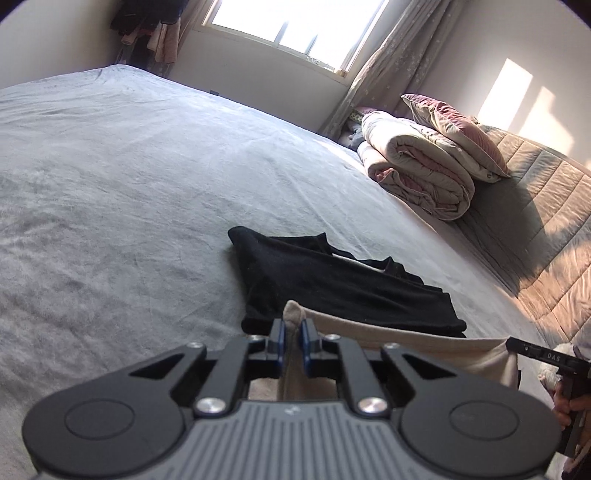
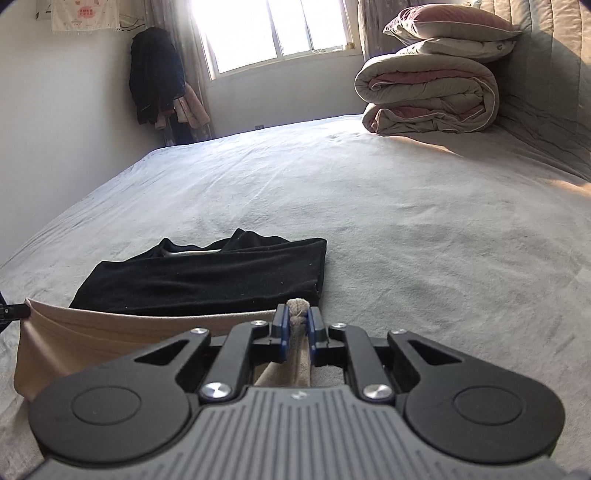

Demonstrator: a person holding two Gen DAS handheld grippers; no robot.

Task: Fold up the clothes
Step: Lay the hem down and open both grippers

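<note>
Two handheld grippers are holding a beige garment (image 1: 417,341) stretched between them, just above a wide bed (image 1: 129,177) covered with a grey sheet.

In the left wrist view, the left gripper (image 1: 293,338) is pinching one bunched corner of the beige garment; its blue-padded jaws are closed tight on the cloth, and a tuft of fabric is poking up between them. The upper edge of the garment is running taut to the right, where the right gripper (image 1: 532,352) is showing at the picture's edge, with a person's hand (image 1: 563,406) wrapped around its handle.

In the right wrist view, the right gripper (image 2: 297,328) is clamping the opposite corner in the same way, jaws closed on a thick roll of beige cloth. The garment (image 2: 110,332) is sagging in a shallow curve toward the left edge, where the tip of the left gripper (image 2: 14,312) is just showing.

Just beyond the beige garment, a folded black garment (image 2: 207,280) is lying flat on the sheet.

At the far end of the bed, a rolled quilt (image 2: 428,96) in beige and pink is sitting against a padded headboard (image 1: 535,206), with a pillow (image 2: 450,22) resting on top. Sunlight is coming through a window (image 2: 273,33) framed by curtains (image 1: 391,62), and dark clothes (image 2: 157,74) are hanging in the corner of the room.
</note>
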